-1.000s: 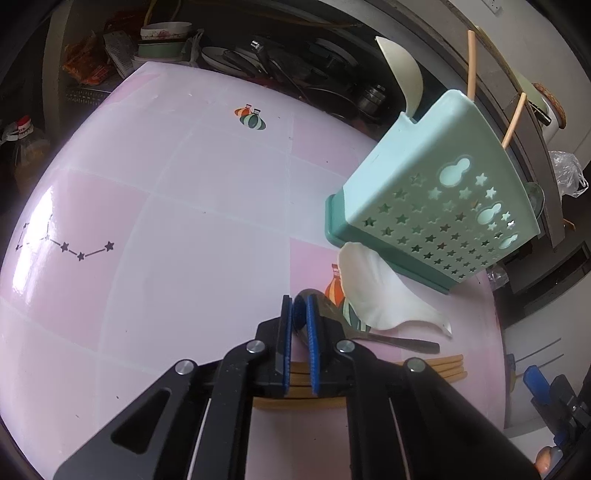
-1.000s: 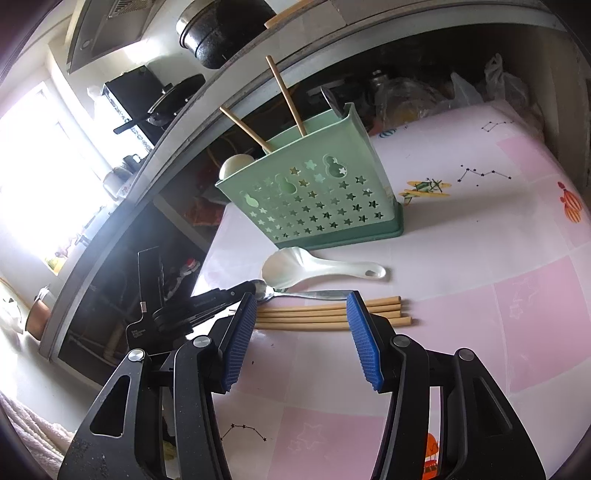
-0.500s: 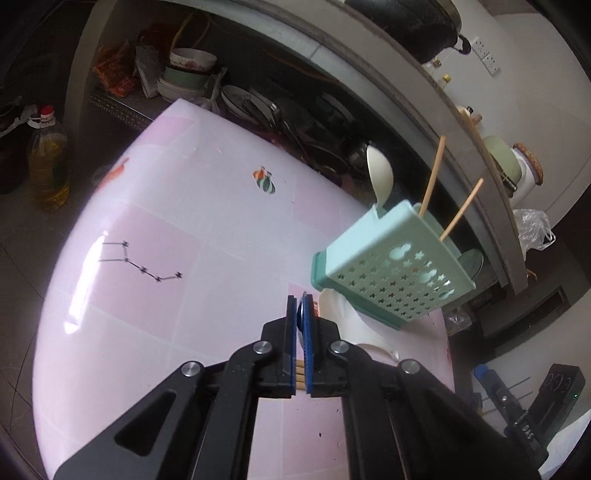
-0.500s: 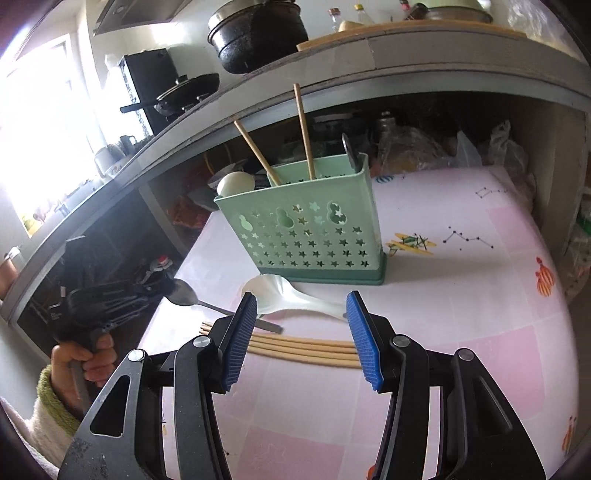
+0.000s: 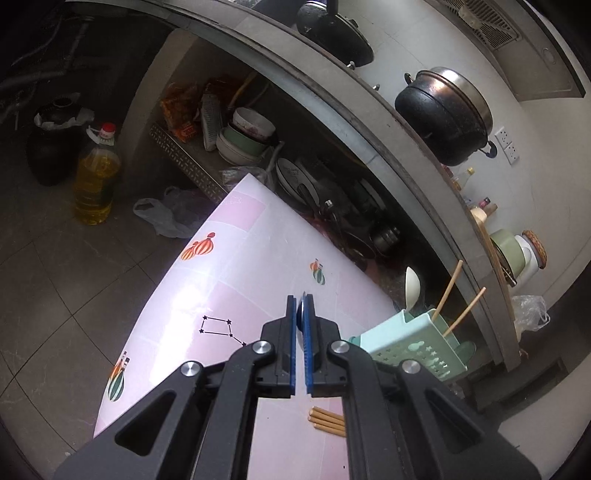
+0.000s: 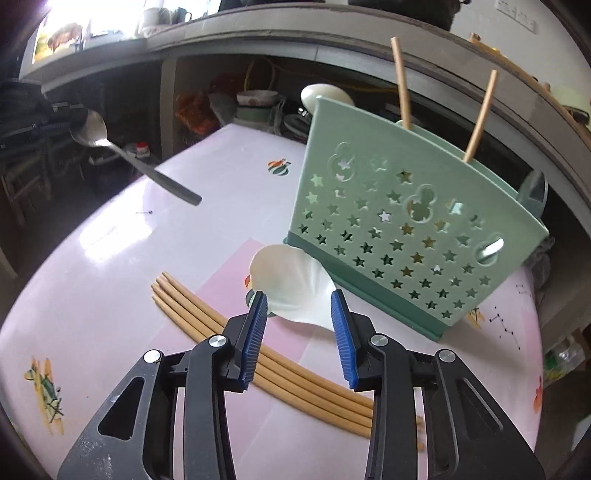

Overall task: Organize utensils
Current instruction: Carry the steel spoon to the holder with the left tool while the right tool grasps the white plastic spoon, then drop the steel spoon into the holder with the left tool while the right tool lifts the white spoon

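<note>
One metal spoon (image 6: 110, 147), shiny bowl w/ dull grey handle, hangs in the air at upper left of the right wrist view, bowl up-left, handle slanting down-right over the pink table (image 6: 92, 288). Left gripper (image 5: 301, 317) is clamped tight on its bowl. Right gripper (image 6: 299, 314) gapes wide, holding nothing, above the white spoon (image 6: 291, 284) beside the green caddy (image 6: 406, 236); chopsticks (image 6: 207, 321) lie diagonally. No readable writing.

a pink checked surface (image 5: 236, 280) stood on a grey tiled floor (image 5: 55, 277). far behind, a grey concrete counter (image 5: 369, 147) carried a black pot (image 5: 443, 110) against a white wall (image 5: 546, 166). daylight glared from a far-left window (image 6: 74, 22).
</note>
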The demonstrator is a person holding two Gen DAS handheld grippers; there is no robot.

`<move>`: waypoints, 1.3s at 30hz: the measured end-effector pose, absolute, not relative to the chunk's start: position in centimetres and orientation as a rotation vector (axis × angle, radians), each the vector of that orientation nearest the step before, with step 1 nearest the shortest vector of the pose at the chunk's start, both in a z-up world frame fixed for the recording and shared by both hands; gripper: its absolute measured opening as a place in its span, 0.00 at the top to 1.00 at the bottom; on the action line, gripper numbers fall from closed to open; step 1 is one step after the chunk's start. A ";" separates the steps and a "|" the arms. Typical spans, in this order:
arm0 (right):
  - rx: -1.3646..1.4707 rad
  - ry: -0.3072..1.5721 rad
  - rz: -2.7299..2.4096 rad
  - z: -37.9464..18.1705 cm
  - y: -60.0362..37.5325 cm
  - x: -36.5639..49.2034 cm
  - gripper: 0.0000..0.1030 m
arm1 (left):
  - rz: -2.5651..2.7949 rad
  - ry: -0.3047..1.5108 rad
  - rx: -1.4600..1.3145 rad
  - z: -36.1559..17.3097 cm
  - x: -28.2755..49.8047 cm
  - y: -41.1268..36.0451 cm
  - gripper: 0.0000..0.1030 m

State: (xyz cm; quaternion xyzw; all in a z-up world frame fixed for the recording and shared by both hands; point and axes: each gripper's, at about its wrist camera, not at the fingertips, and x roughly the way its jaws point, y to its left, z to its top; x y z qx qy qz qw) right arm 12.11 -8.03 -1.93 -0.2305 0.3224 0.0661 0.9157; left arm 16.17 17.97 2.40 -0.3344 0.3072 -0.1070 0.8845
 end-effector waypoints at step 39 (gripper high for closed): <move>-0.711 0.642 0.022 -4.4 -3.5 15.2 0.97 | -0.437 0.398 -0.089 15.6 21.4 2.3 0.98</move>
